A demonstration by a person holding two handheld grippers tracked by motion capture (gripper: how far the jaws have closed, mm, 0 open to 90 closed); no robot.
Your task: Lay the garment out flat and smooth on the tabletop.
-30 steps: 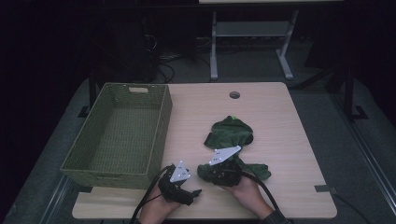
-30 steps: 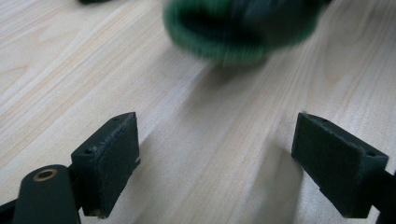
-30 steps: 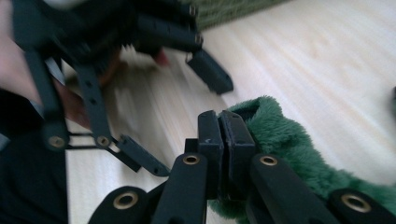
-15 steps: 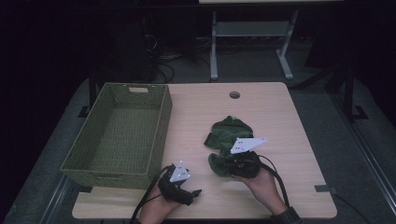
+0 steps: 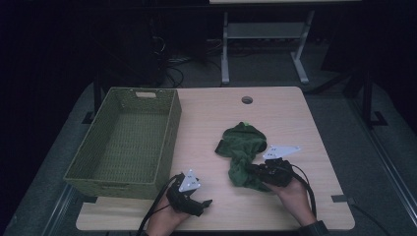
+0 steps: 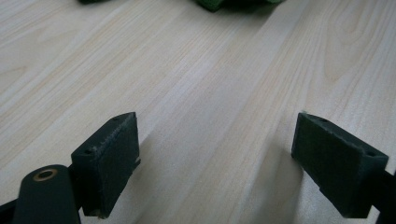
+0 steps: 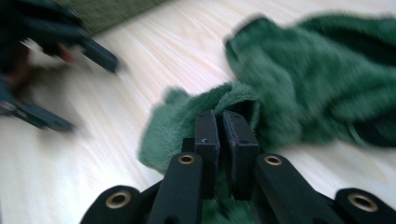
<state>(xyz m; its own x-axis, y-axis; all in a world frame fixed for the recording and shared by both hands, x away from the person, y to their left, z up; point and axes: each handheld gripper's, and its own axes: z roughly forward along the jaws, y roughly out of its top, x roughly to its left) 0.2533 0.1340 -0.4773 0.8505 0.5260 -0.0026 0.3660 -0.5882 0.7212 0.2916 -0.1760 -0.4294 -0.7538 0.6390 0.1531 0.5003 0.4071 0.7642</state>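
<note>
Nearest the table's front edge: left gripper (image 5: 205,202), jaws spread wide over bare pale wood-grain tabletop (image 6: 196,93), nothing between its black pads (image 6: 109,163). Just to the right, well apart from it: right gripper (image 5: 251,172), jaws pinched almost together on a fold of the fluffy dark green cloth (image 7: 196,116), having eased a touch wider just now with the fabric still clamped between them. Cloth lying right of the table's middle, bunched and twisted, long axis running from the clamped near end away toward the far edge and slightly leftward in the high view (image 5: 242,147). No obstacle between cloth and grippers. Right gripper view blurred, so cloth edges smeared and the left gripper reduced to dark streaks at upper left (image 7: 60,60). Cloth cut off at the top of the left gripper view. Farther left: olive-green woven rectangular basket (image 5: 169,142), open-topped. Near the far edge: a small round hole (image 5: 247,100) in the tabletop. Beyond: a dim metal frame stand (image 5: 265,34) and cables on the floor.
</note>
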